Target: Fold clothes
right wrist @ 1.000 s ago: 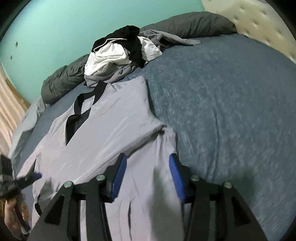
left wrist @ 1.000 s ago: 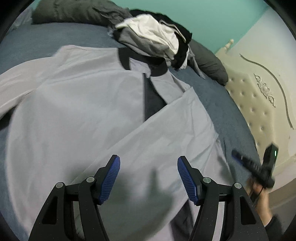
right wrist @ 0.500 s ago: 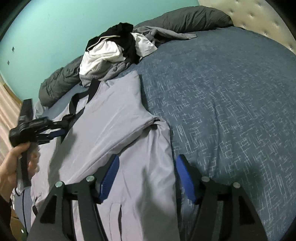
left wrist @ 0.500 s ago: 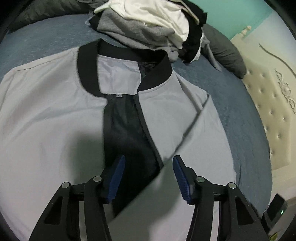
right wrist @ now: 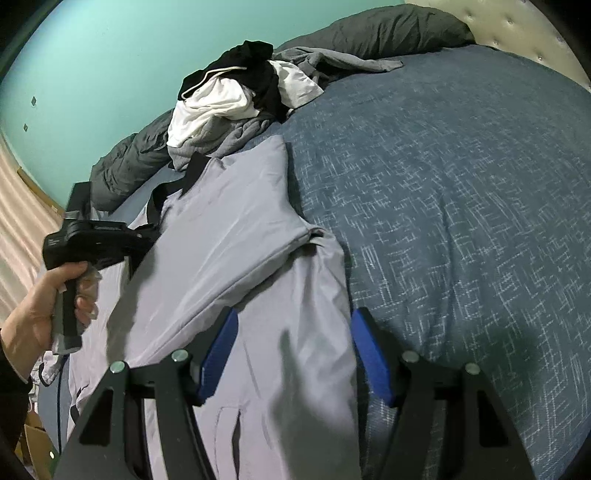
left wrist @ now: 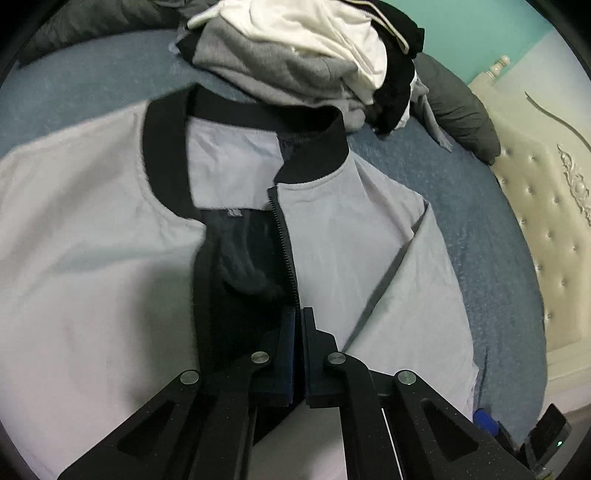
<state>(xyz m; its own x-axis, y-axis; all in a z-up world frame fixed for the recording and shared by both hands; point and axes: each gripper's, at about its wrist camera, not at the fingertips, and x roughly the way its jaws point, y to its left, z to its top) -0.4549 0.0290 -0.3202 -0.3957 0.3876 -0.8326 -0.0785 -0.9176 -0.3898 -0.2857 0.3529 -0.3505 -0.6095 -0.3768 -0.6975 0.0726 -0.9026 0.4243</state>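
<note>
A pale grey jacket (left wrist: 92,258) with a black collar and dark lining lies front-up on the bed, its zip open. My left gripper (left wrist: 299,321) is shut on the zip edge of the jacket's right front panel, partway down the zip. In the right wrist view the same jacket (right wrist: 229,236) has its sleeve folded down along the side, and my right gripper (right wrist: 293,354) hangs open just over that sleeve. A hand holds the left gripper (right wrist: 96,240) at the left of that view. A blue pad of the right gripper (left wrist: 487,421) peeks in at the lower right.
A heap of white, grey and black clothes (left wrist: 303,48) sits right behind the collar. Dark grey pillows (right wrist: 376,33) line the back of the blue bed (right wrist: 461,192). A cream tufted headboard (left wrist: 546,229) stands to the right, a teal wall behind.
My left gripper has moved down to the jacket's zip edge and shut on it; it was open before. The right gripper has stayed open over the sleeve, barely shifting.
</note>
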